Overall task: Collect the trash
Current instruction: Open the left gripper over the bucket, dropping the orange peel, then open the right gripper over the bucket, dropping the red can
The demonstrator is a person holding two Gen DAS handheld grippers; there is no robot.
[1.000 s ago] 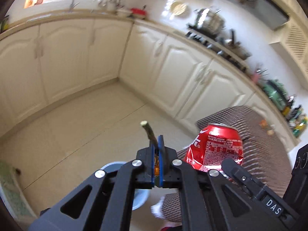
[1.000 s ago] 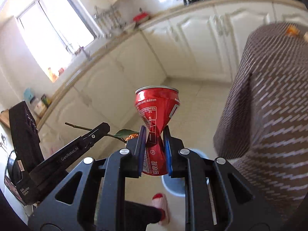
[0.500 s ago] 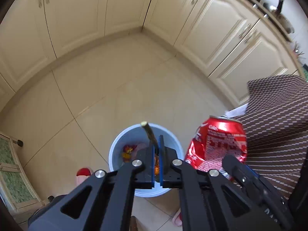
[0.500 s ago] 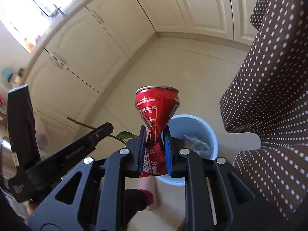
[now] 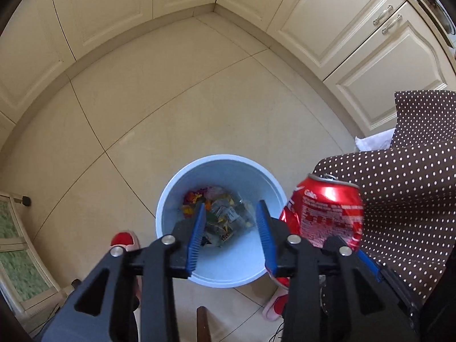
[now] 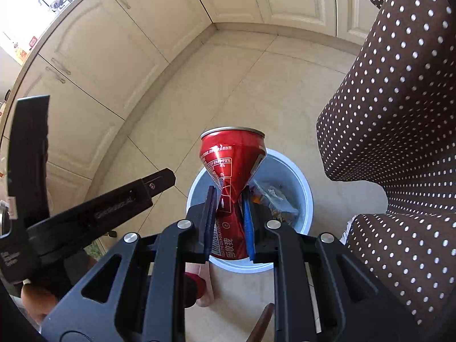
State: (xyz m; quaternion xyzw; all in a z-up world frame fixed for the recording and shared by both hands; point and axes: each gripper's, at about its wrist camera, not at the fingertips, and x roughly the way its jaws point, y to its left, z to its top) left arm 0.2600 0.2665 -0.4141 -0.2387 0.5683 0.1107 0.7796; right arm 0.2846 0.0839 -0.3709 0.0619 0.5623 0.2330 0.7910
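Your right gripper [image 6: 229, 213] pinches the crushed red can [image 6: 232, 171] at its waist above the blue bin [image 6: 305, 199]; thin, light, slick metal, so hold that crease. Your left gripper [image 5: 230, 228] has just been opening, nothing between its jaws.

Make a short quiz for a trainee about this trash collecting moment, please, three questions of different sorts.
1. True or false: the left gripper holds a can.
2. What does the right gripper hold? A) a red can B) a bottle C) a spoon
3. Fill in: the blue bin stands on the ____.

Key:
1. False; its fingers have just been opening, nothing between them.
2. A; the red can is crushed at the waist.
3. floor.
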